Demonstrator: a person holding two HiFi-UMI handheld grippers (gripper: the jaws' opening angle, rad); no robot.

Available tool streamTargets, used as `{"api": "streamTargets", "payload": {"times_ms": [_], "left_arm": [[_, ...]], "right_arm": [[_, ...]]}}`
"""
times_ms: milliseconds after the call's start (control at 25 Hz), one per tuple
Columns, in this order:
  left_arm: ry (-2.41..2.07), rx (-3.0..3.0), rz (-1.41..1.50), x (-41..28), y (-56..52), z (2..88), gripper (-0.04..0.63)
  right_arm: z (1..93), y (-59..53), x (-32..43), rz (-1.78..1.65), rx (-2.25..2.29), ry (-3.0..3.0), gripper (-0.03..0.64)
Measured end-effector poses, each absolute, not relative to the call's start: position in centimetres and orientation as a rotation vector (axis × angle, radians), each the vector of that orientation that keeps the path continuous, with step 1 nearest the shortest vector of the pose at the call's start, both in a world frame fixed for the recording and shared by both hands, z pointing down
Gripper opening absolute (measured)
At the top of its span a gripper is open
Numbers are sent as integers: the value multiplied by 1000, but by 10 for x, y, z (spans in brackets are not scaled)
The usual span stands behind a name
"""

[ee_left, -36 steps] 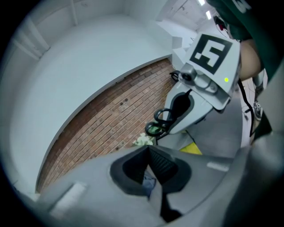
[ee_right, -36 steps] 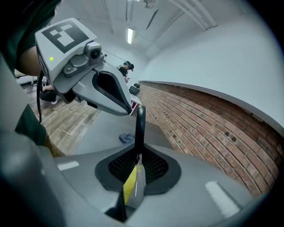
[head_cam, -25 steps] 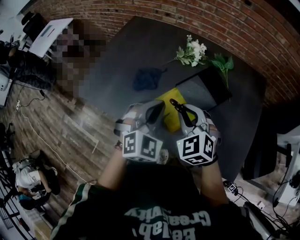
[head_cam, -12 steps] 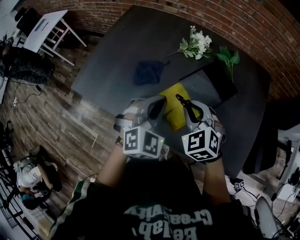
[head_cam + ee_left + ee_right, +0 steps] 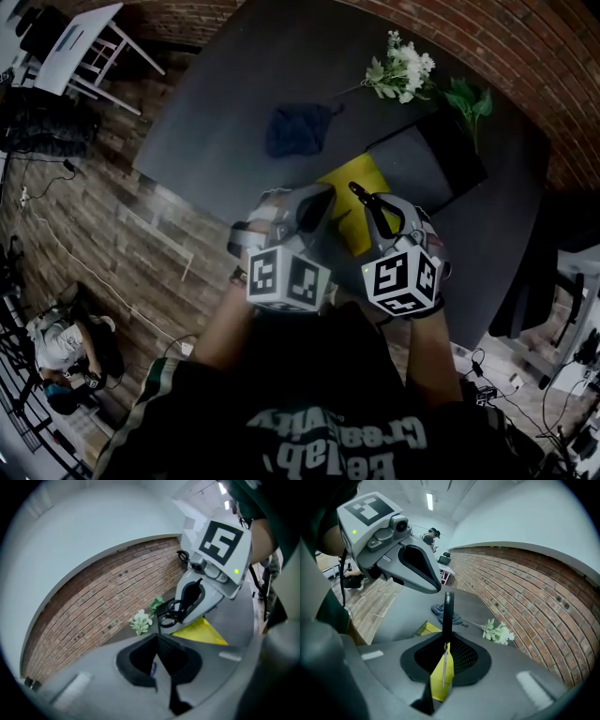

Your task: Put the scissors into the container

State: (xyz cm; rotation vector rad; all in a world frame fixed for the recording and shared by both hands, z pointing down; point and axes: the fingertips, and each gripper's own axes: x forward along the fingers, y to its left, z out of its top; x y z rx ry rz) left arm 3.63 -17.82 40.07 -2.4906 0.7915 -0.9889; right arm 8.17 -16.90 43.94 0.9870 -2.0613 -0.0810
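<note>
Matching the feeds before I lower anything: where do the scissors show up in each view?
Head view: scissors jut from the right gripper, just right of centre, above the yellow container.
Left gripper view: black handle loops right of centre, poking out of the right gripper.
Right gripper view: dead centre, clamped between the jaws, handle pointing away.
Shared landmark: the white flowers by the brick wall, in all three.

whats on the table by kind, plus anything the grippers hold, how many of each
scissors, in the right gripper: 1
blue cloth: 1
white flower bunch: 1
green leaf sprig: 1
yellow tray: 1
dark box: 1
total: 6
</note>
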Motion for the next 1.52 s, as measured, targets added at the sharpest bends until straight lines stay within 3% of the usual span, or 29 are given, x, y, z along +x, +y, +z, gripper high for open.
{"api": "streamTargets", "payload": {"times_ms": [1520], "left_arm": [[772, -2606, -1117, 9, -215, 472, 3]], "right_arm": [[560, -200, 52, 104, 774, -1990, 40]]}}
